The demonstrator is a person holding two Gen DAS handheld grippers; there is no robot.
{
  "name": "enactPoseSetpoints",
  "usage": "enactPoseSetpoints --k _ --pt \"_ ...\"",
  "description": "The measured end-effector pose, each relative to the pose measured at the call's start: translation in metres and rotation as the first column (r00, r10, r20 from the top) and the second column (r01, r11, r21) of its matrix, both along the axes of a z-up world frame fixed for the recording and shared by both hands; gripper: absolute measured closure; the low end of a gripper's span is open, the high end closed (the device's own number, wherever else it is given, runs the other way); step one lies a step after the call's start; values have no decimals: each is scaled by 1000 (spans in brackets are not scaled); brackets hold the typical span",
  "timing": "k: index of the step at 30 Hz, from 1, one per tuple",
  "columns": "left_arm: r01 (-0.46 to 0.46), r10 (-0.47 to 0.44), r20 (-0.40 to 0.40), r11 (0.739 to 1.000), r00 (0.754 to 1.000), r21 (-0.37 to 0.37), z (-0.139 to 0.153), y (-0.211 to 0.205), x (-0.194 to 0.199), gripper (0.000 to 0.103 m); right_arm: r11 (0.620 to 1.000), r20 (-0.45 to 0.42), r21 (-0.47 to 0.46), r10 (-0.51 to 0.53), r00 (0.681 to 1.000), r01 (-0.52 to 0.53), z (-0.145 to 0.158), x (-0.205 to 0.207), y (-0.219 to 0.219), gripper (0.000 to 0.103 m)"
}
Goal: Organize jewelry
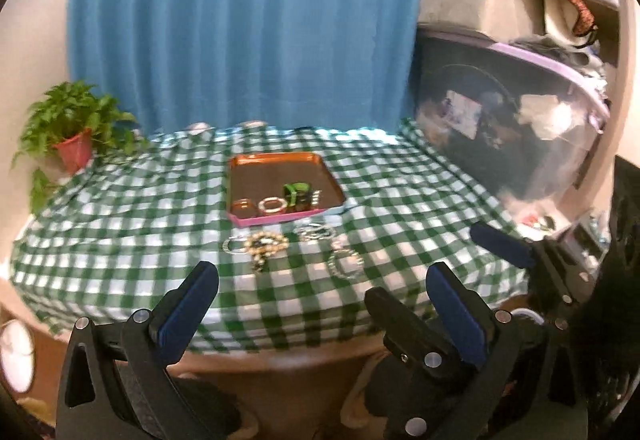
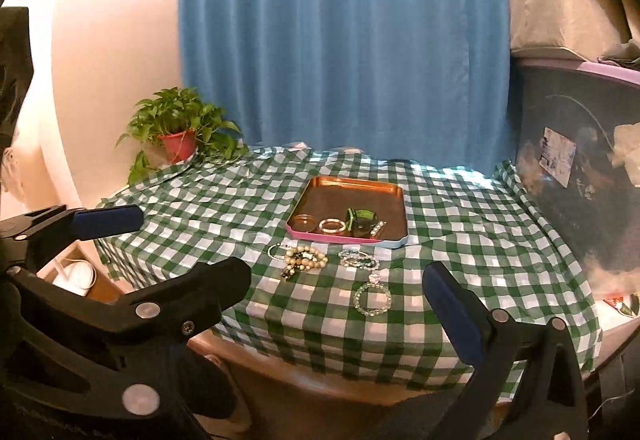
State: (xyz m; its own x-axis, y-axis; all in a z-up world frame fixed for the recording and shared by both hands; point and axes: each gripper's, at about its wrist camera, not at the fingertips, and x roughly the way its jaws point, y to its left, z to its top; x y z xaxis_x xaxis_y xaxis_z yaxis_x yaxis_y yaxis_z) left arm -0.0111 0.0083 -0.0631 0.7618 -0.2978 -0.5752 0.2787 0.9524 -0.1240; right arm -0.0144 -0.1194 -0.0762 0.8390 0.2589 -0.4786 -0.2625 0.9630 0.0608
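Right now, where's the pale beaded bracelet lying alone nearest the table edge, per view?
Left wrist: pale beaded bracelet lower centre-right on the checked cloth, between the open left gripper fingers.
Right wrist: bracelet lower centre, between the open right gripper fingers.
Shared landmark: copper tray, behind it.

Green-and-white checked cloth (image 2: 460, 240) covers the surface; copper-toned rectangular metal tray (image 2: 394, 195) has a pink front edge; pleated curtain (image 2: 340, 39) is blue; plant pot (image 2: 178, 145) is red.

Left hand-held gripper (image 1: 322, 276) and right hand-held gripper (image 2: 338, 274) both gape wide, holding nothing.
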Motion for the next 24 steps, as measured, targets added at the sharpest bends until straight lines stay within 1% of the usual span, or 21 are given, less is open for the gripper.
enactPoseSetpoints --k 2,3,5,8,10,13,17,18,20,21,22,23,24 --pt "11 -11 -13 1000 1000 3 -8 -1 7 0 1000 -6 3 -3 1000 3 -6 4 1 0" --pt "7 -7 -17 1000 1000 25 -13 -3 11 0 1000 -15 -1 -7 1000 7 -12 8 1 0" --pt "3 -2 -11 999 1000 47 -21 -8 17 0 1000 -42 5 -11 999 11 -22 16 0 0" --pt "1 0 -8 998 1000 68 -34 -10 28 0 997 -97 74 5 995 2 -42 32 -5 0" --pt "6 -5 -20 997 1000 71 -46 -10 39 0 995 -128 102 13 992 0 -55 42 -7 0" --pt "11 -8 -42 998 999 66 -64 -4 57 0 994 -155 112 27 988 -10 -71 55 -6 0" --pt "-31 36 -73 997 997 75 -88 10 84 0 994 -198 107 33 980 -12 -95 78 -8 1" --pt "-44 50 -83 996 995 76 -95 15 92 0 994 -205 111 38 978 -15 -99 81 -10 3" --pt "-51 59 -109 996 992 72 -109 25 106 1 993 -225 119 52 973 -26 -111 93 -11 11" --pt "-53 62 -129 996 990 67 -118 29 115 1 993 -235 117 52 971 -25 -116 98 -12 19" --pt "-60 70 -151 996 986 67 -127 34 123 1 995 -249 101 46 967 -21 -123 105 -13 24" --pt "-68 78 -166 995 983 66 -134 38 129 1 996 -262 87 44 964 -22 -129 112 -13 26" --pt "-77 89 -182 995 979 70 -144 42 139 1 997 -272 79 46 961 -25 -134 117 -14 32"
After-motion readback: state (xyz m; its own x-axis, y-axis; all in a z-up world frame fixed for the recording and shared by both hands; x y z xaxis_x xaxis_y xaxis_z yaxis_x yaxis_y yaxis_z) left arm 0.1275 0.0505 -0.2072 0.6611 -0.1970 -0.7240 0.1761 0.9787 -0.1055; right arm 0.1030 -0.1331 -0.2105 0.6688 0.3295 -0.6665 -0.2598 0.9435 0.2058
